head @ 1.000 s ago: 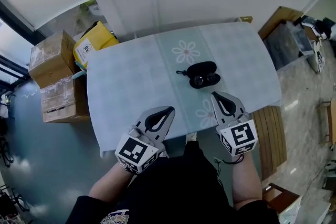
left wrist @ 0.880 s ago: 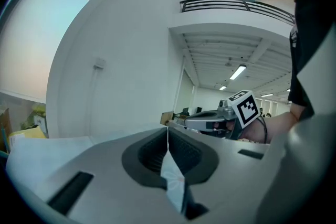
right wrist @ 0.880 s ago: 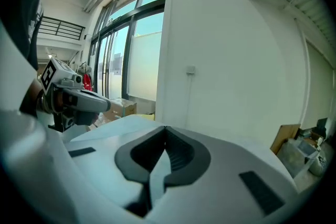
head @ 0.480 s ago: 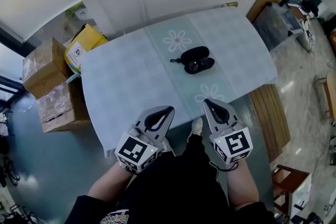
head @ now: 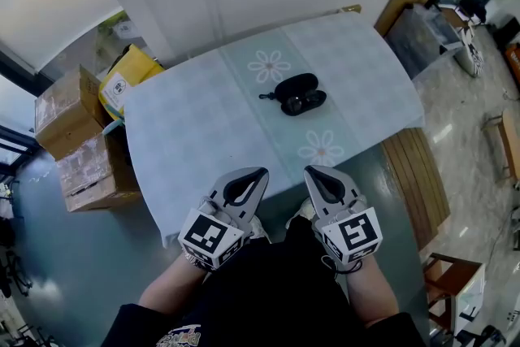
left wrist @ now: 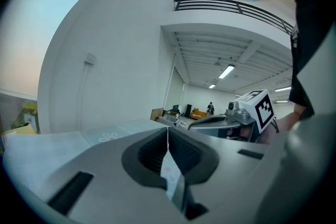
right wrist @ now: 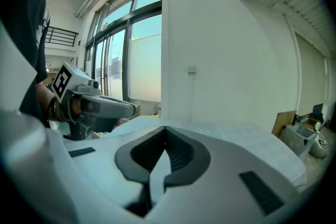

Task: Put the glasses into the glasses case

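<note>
A black oval glasses case [head: 296, 84] lies on the pale tablecloth [head: 203, 126], right of centre. Dark glasses [head: 308, 102] rest against its near side, and a thin cord [head: 265, 96] trails off to the left. Both grippers hang at the table's near edge, well short of the case. My left gripper [head: 260, 171] is shut and holds nothing, its jaws closed tip to tip in the left gripper view [left wrist: 168, 129]. My right gripper [head: 312, 171] is shut and holds nothing too, its tips meeting in the right gripper view [right wrist: 165, 128]. Each gripper view shows the other gripper beside it.
Cardboard boxes [head: 77, 138] and a yellow box [head: 130, 71] stand on the floor left of the table. A slatted wooden bench [head: 416, 175] sits at the table's right side. A white wall runs behind the table, with boxes and clutter [head: 426, 24] at the far right.
My right gripper has drawn back and to the left, from over the table's near part to its edge beside the left gripper. The left gripper has stayed put.
</note>
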A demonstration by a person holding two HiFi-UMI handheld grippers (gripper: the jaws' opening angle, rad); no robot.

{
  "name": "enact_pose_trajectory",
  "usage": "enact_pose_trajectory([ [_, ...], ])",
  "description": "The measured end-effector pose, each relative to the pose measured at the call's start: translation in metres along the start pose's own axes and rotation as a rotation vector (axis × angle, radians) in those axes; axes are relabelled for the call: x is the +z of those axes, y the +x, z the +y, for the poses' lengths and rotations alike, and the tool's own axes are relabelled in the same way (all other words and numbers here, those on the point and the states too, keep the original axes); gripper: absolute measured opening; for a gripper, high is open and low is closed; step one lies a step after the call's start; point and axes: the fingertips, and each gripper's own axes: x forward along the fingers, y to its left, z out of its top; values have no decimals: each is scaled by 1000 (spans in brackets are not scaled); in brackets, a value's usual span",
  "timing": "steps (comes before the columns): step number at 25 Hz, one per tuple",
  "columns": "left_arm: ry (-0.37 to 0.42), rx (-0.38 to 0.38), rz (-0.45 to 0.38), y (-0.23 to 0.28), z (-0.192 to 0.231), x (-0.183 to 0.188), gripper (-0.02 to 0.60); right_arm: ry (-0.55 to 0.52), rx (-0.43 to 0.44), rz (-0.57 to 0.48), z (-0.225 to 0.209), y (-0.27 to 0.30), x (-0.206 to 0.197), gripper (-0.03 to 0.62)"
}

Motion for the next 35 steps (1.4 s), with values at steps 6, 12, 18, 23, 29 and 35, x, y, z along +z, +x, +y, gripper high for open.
enact_pose_trajectory([
  [6, -5, -6, 2, 4, -1, 1, 29, 0, 9, -5, 1, -2, 3, 22],
  [12, -6, -6, -4, 8, 0, 2, 29, -11, 22, -5, 3, -2, 6, 21],
  [18, -10, 3, -7, 9, -1, 1, 29, -23, 35, -12, 4, -4, 10, 22],
  [23, -11, 5, -7, 8, -2, 1, 29, -36, 39, -10, 6, -5, 10, 21],
  [29, 0, -7, -4, 9, -8, 2, 29, -29, 30, -16, 6, -11, 9, 21],
  [35, 7, -17, -1, 7, -13, 1, 29, -23, 23, -17, 7, -17, 6, 21],
])
